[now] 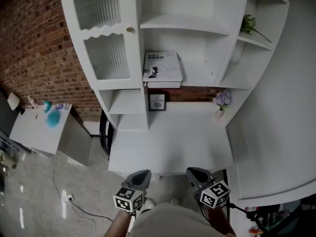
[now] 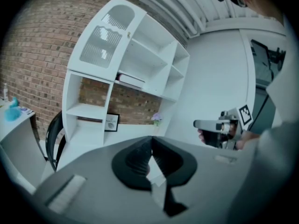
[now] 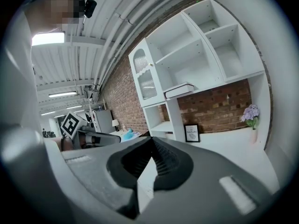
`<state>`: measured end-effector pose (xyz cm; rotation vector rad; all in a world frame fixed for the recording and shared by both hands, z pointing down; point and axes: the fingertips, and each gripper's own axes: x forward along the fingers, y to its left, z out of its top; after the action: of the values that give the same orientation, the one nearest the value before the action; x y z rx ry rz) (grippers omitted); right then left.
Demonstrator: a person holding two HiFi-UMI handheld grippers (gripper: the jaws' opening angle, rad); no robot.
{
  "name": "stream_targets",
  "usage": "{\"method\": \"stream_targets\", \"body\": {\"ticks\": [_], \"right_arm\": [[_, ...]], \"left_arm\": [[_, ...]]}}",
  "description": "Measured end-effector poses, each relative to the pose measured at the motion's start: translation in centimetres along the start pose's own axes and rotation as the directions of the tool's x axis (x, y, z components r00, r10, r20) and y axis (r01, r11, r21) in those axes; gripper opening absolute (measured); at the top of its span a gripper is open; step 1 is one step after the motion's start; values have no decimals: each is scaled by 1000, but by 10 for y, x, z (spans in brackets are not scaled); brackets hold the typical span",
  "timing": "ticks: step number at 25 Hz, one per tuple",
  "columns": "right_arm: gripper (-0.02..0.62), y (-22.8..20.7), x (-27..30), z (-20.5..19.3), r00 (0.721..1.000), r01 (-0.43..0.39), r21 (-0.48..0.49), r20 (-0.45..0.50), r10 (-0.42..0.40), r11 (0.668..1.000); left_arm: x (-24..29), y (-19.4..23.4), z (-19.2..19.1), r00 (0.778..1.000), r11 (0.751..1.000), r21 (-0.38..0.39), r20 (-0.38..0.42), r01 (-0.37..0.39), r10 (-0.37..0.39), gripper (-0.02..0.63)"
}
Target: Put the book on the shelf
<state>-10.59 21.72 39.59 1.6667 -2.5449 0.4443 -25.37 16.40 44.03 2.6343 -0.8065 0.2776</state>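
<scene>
Book [image 1: 162, 68] lies flat on the shelf [image 1: 203, 78], so your left hand-held gripper [image 1: 140, 177] and right hand-held gripper [image 1: 196, 176] hang closed and empty, low before the bench [image 1: 173, 139].

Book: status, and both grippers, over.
Left gripper shut, empty. Right gripper shut, empty. Book flat on shelf, above picture frame. Nothing in the way.

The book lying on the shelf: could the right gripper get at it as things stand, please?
Probably yes: the book lies in an open-fronted bay, and the desk between is bare. The right gripper, shut and empty, sits at the desk's near edge.
</scene>
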Motion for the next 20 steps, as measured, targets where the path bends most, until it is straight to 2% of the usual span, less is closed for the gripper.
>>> {"method": "stream_targets", "body": {"ticks": [12,20], "right_arm": [[1,0,-2,-4,998,-57,-1,-22,57,998],[1,-4,0,-6,998,-58,4,-26,58,998]], "left_arm": [[4,-15,-2,1000,1000,-10,-6,-18,18,9],[7,-14,-7,999,999,-15,-17,-28,28,9]]}}
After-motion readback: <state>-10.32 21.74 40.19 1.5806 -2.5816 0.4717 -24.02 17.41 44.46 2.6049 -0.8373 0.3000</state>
